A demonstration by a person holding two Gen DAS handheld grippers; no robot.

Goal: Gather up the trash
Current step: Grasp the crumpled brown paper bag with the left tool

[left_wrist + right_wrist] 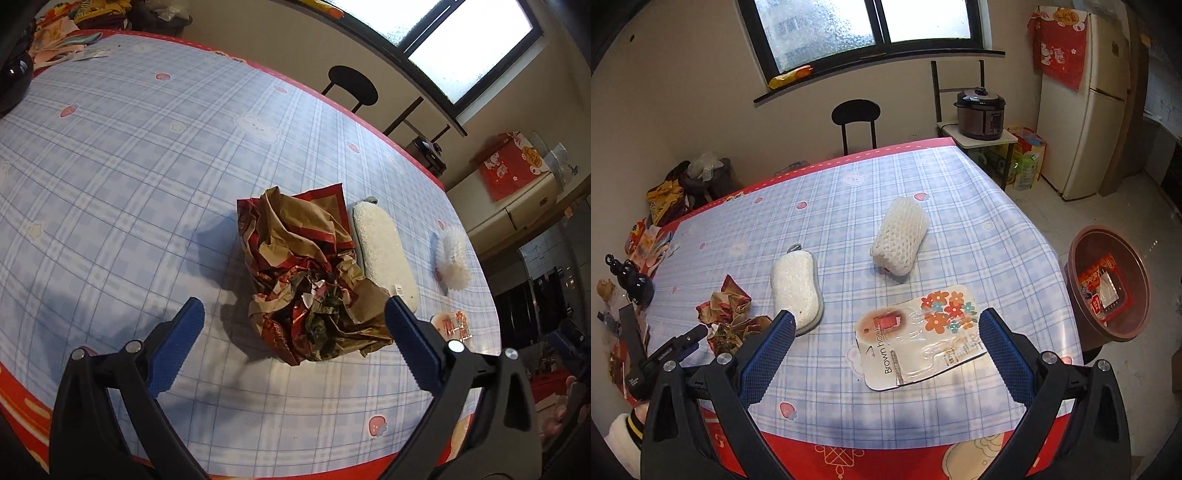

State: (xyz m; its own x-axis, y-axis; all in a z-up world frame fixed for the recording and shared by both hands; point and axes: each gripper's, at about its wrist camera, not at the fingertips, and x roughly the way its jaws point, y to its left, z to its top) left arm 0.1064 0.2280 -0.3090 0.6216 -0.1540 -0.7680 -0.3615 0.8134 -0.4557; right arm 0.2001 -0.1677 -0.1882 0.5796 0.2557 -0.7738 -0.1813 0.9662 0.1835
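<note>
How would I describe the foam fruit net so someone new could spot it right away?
Start at the table with the blue checked cloth and look towards its far right part. Beyond the flowered hook package lies the foam fruit net. Unlike the flat white sponge to its left, it is a puffy tube of open white mesh.

1. In the left wrist view, the blister card [452, 325] at lower right is mostly hidden behind a jaw.
2. The crumpled paper wrapper [310, 280] covers the sponge's [384, 251] near edge.
3. The small print on the blister card [919, 336] is unreadable in the right wrist view.
4. The worktop [849, 206] runs off the lower frame.
</note>
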